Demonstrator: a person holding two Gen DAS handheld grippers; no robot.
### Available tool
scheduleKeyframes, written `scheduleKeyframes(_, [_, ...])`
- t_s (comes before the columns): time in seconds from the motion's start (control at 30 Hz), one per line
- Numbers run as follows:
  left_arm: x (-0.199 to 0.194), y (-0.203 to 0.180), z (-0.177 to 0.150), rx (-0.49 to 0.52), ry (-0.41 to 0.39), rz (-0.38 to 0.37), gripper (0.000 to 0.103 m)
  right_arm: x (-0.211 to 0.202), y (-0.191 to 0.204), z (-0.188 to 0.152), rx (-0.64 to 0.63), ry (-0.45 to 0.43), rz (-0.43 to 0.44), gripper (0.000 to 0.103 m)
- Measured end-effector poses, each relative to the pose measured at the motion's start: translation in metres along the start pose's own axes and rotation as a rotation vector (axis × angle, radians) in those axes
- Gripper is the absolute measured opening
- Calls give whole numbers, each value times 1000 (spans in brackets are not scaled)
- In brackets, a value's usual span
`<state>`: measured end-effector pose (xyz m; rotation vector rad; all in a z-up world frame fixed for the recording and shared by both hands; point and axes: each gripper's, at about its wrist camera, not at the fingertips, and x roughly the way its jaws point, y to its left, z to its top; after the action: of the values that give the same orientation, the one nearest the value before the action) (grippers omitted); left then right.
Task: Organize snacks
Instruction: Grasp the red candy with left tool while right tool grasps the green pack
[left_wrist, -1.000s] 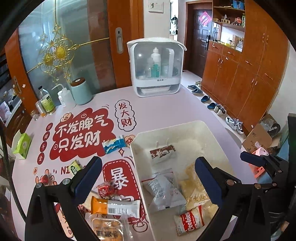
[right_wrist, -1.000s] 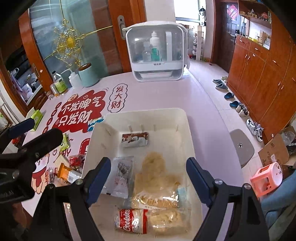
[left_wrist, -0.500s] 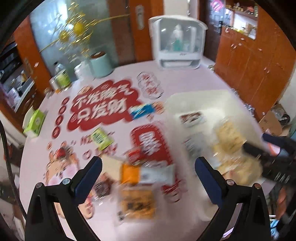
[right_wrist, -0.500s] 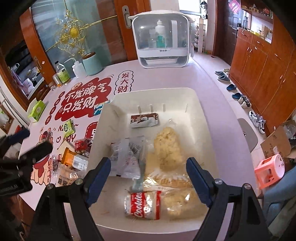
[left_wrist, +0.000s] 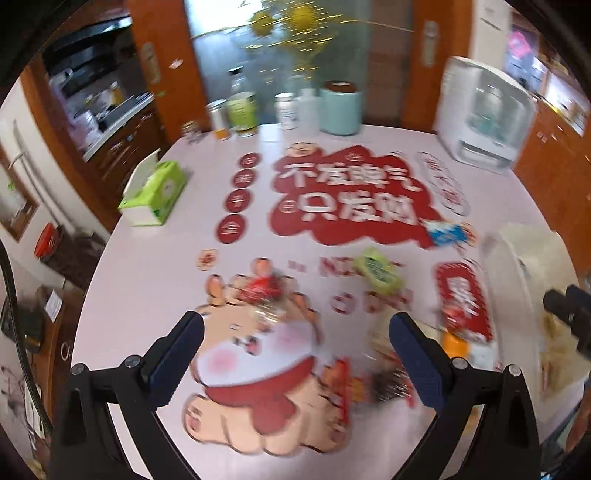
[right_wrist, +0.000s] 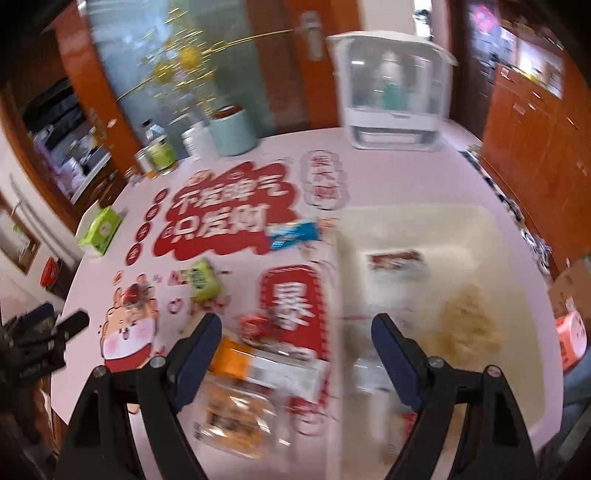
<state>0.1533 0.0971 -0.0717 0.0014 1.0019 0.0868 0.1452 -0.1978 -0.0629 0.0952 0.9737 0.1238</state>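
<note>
mostly bare table, bin rightward

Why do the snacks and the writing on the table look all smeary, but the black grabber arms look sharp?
Left wrist view: the table and the green snack are streaked by motion blur, while the left hand-held gripper stays crisp. Right wrist view: the white bin and the orange packet are smeared too; the round lens bends the edges.
</note>
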Motion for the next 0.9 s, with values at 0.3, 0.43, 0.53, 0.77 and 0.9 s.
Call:
scheduleKeyframes(0.3, [89,48,19,-88,114,-19,100,98,89,24,-114,106,90,84])
scheduleKeyframes(0.43, [123,50,21,-111,170,-19,100,140,99,29,-139,160,96,82])
scheduleKeyframes(0.53, [146,48,20,-119,209,-20,100,165,104,30,-163,195,92,80])
scheduleKeyframes(0.77, [183,44,13,-126,279,0,99,207,110,24,-188,266,78,75])
scheduleKeyframes(0.9, [196,44,8,-132,304,-8,86,216,115,20,-226,263,65,58])
